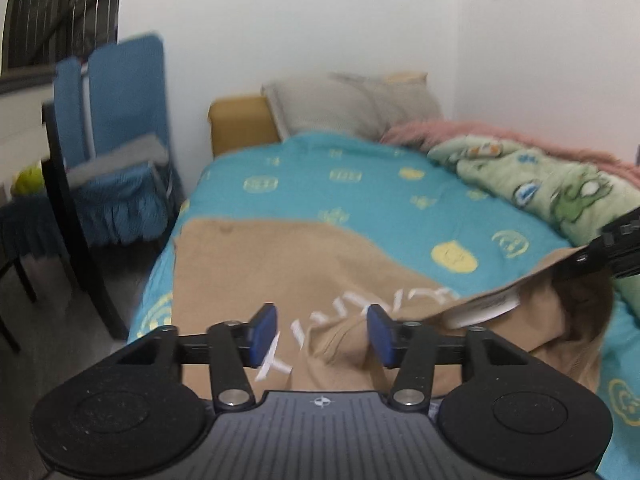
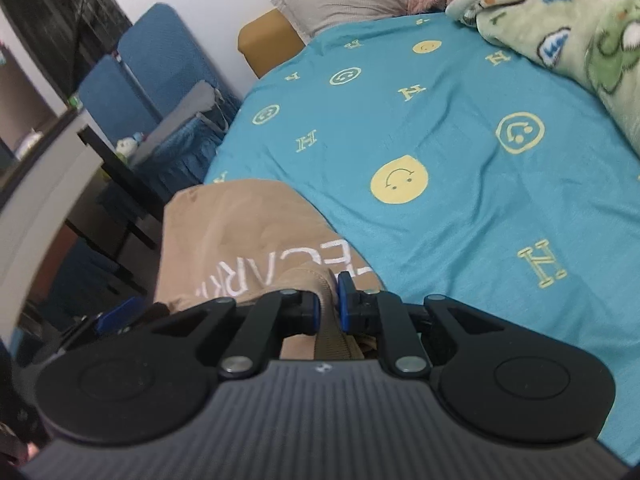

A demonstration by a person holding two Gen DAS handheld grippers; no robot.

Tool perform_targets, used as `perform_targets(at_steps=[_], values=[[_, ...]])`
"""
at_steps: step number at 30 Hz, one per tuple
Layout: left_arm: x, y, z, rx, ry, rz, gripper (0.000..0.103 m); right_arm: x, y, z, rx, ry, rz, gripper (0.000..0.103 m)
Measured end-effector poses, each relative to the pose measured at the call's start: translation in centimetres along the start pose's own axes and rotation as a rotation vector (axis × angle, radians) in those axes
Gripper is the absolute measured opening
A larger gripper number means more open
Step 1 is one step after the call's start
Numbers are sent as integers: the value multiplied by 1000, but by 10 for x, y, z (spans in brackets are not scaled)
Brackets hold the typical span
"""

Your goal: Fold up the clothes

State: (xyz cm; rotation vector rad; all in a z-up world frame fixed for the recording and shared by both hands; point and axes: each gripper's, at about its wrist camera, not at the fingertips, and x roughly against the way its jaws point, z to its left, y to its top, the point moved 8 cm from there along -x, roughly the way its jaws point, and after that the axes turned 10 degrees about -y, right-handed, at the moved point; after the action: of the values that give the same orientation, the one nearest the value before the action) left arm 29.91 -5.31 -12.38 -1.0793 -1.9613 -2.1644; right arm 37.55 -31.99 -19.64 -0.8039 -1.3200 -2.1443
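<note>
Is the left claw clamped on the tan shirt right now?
No. The left claw is open, its blue pads spread wide above the tan shirt, with no cloth pinched between them.

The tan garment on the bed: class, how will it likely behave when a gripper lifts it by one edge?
The tan garment will probably flop: it already sags and creases where the right gripper pinches it. It looks light. On the blue sheet it may drag rather than slide.

I see a bed with a turquoise smiley-print sheet (image 1: pixel 360 184) against a white wall (image 1: pixel 280 20). A grey pillow (image 1: pixel 344 108) lies at its mustard headboard (image 1: pixel 240 120), with a green cartoon blanket (image 2: pixel 580 40) and a pink fuzzy one (image 1: pixel 480 130) alongside. Blue folding chairs (image 1: pixel 120 92) stand left, beside a dark table (image 1: pixel 68 208).
</note>
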Motion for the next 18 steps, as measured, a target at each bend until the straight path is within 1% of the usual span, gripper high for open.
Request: perform_targets(at_steps=[1, 3, 5, 6, 8, 11, 13, 16, 18], values=[[5, 2, -5, -18, -13, -17, 60, 2, 1, 1, -5, 6, -8, 12], [0, -4, -18, -71, -28, -10, 63, 7, 4, 3, -3, 14, -34, 12], [-6, -9, -32, -121, -39, -1, 63, 15, 8, 7, 0, 24, -69, 12], [-14, -14, -34, -125, -17, 10, 63, 21, 10, 9, 0, 32, -89, 12], [-27, -20, -32, -79, 20, 8, 63, 32, 13, 13, 3, 44, -138, 12], [-33, -20, -24, -44, 107, -31, 63, 48, 15, 21, 7, 71, -207, 11], [-28, -19, -17, -50, 203, -53, 63, 54, 16, 25, 19, 59, -250, 11], [-5, -10, -15, -110, 293, -129, 66, 61, 16, 28, 55, 24, -306, 11], [11, -3, -19, -142, 321, -162, 70, 63, 16, 28, 65, 8, -327, 11]])
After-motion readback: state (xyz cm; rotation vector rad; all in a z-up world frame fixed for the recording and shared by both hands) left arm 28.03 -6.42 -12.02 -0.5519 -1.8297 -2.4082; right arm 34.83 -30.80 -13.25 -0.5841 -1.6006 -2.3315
